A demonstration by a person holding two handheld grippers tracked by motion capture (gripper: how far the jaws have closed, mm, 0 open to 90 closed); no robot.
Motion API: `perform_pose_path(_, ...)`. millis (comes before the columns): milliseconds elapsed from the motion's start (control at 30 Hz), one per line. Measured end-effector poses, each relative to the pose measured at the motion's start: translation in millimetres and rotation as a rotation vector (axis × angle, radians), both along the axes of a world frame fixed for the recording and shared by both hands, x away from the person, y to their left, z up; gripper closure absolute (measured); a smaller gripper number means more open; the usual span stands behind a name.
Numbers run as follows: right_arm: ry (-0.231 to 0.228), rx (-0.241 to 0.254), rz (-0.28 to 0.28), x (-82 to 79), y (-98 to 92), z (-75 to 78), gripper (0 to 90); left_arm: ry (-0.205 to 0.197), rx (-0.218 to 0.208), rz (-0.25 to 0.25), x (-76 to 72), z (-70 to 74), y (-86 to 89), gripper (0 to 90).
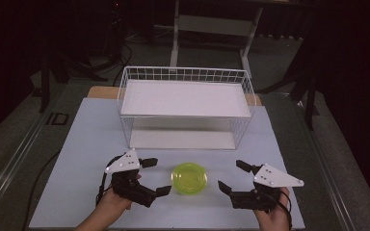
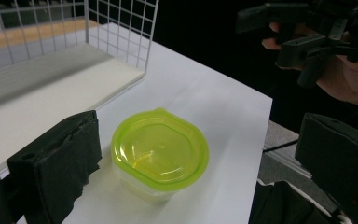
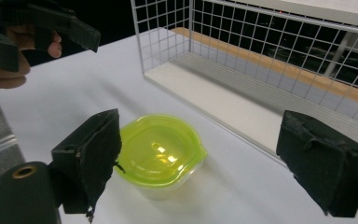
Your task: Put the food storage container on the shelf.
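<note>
The lidded container [image 1: 189, 178], a small clear tub under a lime-green snap lid, sits on the white worktop [image 1: 86, 144] near its front edge, midway between the two tools and just in front of the wire shelf rack [image 1: 185, 103]. Nothing holds it: from the high view the left tool [image 1: 155, 176] stands at the container's nine o'clock and the right tool [image 1: 231, 175] at its three o'clock, each a little apart from it and each with its jaws spread wide. The left gripper view shows the container [image 2: 160, 151] lying between that tool's two black pads, nearer one of them, without contact; the right gripper view shows the same tub [image 3: 161, 151] just beside one pad, with the other pad well off to the side by the rack.

As I judge it, the work is at its very start. The lid looks seated all round, with its small tab pointing toward the rack at twelve o'clock, and the container rests flat on the worktop. Both shelves of the rack are bare. Closing in, gripping, and whatever follows with the tub or its lid all remain to be done.
</note>
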State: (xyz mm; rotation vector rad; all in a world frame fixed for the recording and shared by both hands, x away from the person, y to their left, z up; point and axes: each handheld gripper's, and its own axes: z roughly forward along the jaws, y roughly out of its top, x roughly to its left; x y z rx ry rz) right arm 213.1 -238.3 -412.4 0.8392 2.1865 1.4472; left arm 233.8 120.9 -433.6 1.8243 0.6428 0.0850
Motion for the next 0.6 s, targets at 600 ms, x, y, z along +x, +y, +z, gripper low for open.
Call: perform_pose_path(600, 0.298, 0.107, -0.070, 47.2, 13.4, -38.3, 20.3, 0.201, 0.042, 0.116, 43.6, -36.7, -17.8, 15.1)
